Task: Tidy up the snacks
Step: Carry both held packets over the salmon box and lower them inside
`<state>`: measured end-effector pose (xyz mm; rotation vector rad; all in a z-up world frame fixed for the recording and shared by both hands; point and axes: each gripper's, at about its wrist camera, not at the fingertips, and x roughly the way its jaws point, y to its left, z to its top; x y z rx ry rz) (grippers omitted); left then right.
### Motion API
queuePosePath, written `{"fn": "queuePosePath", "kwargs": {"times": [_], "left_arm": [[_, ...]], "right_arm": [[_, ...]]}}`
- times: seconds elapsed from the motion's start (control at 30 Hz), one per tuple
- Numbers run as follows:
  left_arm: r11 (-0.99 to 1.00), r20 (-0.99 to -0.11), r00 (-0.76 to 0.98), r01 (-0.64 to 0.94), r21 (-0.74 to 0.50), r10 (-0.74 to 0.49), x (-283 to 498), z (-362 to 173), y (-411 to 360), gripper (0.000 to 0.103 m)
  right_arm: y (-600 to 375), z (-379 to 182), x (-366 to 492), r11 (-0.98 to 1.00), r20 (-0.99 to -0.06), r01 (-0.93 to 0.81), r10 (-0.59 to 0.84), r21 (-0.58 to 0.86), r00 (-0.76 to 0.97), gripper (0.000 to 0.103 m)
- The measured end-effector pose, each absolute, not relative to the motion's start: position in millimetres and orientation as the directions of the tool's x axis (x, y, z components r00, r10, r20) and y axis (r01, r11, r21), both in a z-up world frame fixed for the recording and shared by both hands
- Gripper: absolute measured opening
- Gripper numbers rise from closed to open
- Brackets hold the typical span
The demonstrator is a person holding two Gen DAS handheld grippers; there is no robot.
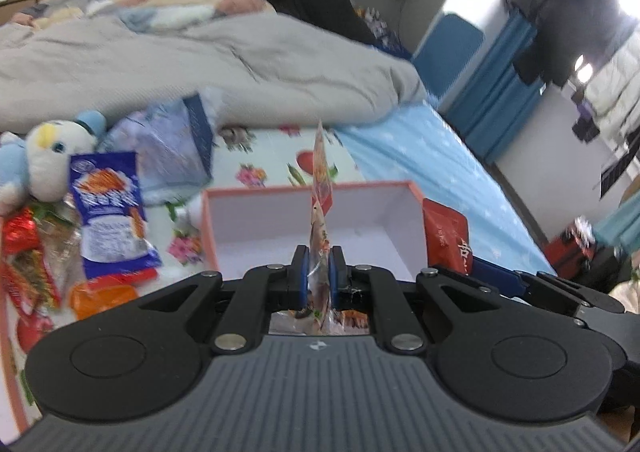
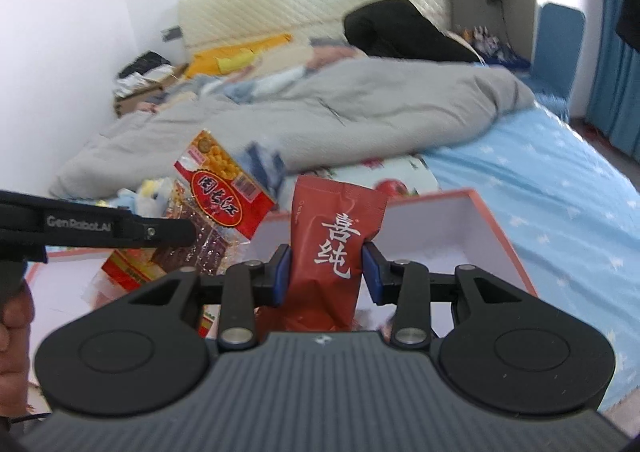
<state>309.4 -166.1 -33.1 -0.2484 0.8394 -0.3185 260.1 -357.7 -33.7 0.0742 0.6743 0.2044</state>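
Note:
My left gripper (image 1: 319,272) is shut on a thin red-and-yellow snack packet (image 1: 320,188), seen edge-on and standing up from the pads. In the right wrist view that gripper (image 2: 176,232) comes in from the left, and the packet (image 2: 224,188) shows its printed face and a clear part with dark pieces. My right gripper (image 2: 326,272) is shut on a red pouch (image 2: 332,236) with white characters. Both hang just above the near edge of an open box (image 1: 304,189) with a pink rim and white inside. The red pouch (image 1: 446,236) also shows at the box's right side.
On the floral mat to the left lie a blue-and-white packet (image 1: 108,220), several red and orange snacks (image 1: 28,252) and a plush toy (image 1: 44,160). A grey duvet (image 1: 200,60) is heaped on the bed behind the box (image 2: 440,194). A hand (image 2: 12,320) grips the left handle.

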Motion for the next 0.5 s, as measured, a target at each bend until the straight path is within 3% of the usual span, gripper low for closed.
{"fn": "queuePosePath", "kwargs": {"times": [0.5], "left_arm": [[0.935, -0.823, 0.449, 0.226, -0.273, -0.348, 386.6, -123.7, -233.9, 0.012]], "right_arm": [[-401.8, -121.9, 300.2, 0.989, -0.743, -0.066, 0.141, 0.13, 0.654, 0.041]]}}
